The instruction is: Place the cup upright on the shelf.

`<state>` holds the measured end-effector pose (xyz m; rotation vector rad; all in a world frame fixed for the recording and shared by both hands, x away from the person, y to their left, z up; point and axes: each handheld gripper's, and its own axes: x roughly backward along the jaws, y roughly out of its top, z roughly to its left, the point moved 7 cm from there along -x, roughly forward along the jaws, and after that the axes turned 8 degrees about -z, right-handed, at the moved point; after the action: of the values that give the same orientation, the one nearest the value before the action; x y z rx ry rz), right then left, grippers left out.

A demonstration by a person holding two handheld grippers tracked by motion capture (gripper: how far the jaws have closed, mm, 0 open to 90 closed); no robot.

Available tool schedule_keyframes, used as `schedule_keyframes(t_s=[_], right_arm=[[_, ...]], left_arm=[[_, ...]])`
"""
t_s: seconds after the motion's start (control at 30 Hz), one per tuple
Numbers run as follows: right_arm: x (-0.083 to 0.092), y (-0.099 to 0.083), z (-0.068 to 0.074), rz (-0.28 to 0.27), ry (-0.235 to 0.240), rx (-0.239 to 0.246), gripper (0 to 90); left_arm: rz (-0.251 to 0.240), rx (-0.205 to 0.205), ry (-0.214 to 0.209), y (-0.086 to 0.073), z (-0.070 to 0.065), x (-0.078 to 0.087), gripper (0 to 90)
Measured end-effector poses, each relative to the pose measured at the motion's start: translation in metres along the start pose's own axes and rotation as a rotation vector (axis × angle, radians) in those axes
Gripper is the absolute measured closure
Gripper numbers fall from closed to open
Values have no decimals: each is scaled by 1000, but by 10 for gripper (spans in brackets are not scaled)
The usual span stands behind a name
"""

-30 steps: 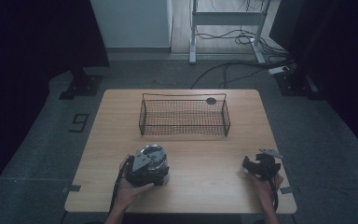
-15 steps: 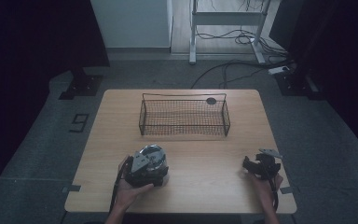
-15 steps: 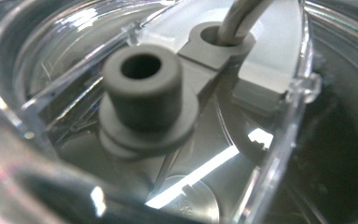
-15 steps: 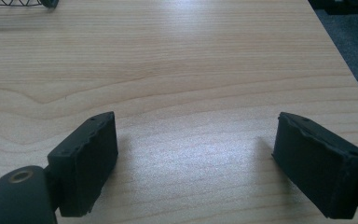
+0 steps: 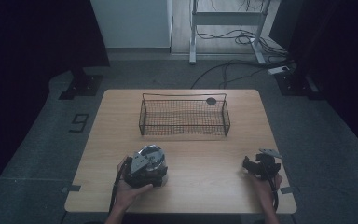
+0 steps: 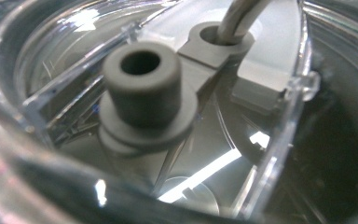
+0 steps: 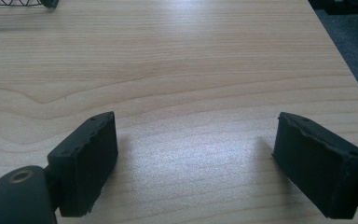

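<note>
Clear plastic container (image 5: 152, 157) sits against the left tool (image 5: 142, 169), whose jaw state I cannot tell; right tool (image 7: 196, 163) rests spread on the wooden counter (image 5: 200, 158), wire basket (image 5: 184, 116) beyond both

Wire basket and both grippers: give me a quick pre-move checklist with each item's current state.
1. Right gripper jaws wide apart, nothing between them: ok.
2. Left gripper against the clear round container: ok; whether it is clamped: cannot tell.
3. Container upright on the table: cannot tell.
4. Wire basket upright at the table's far side: ok.
5. Basket empty: ok, apart from a small dark disc at its far right corner; in or behind: cannot tell.
</note>
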<state>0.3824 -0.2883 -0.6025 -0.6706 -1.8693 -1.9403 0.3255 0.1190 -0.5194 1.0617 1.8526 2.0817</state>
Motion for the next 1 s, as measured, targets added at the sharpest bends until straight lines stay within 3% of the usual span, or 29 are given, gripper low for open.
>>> schedule_keyframes(t_s=[0.27, 1.0], right_arm=[[0, 0, 0, 0, 0, 0, 135], [0, 0, 0, 0, 1, 0, 135]], left_arm=[[-8, 0, 17, 0, 1, 1, 38], [-12, 3, 6, 1, 0, 4, 38]])
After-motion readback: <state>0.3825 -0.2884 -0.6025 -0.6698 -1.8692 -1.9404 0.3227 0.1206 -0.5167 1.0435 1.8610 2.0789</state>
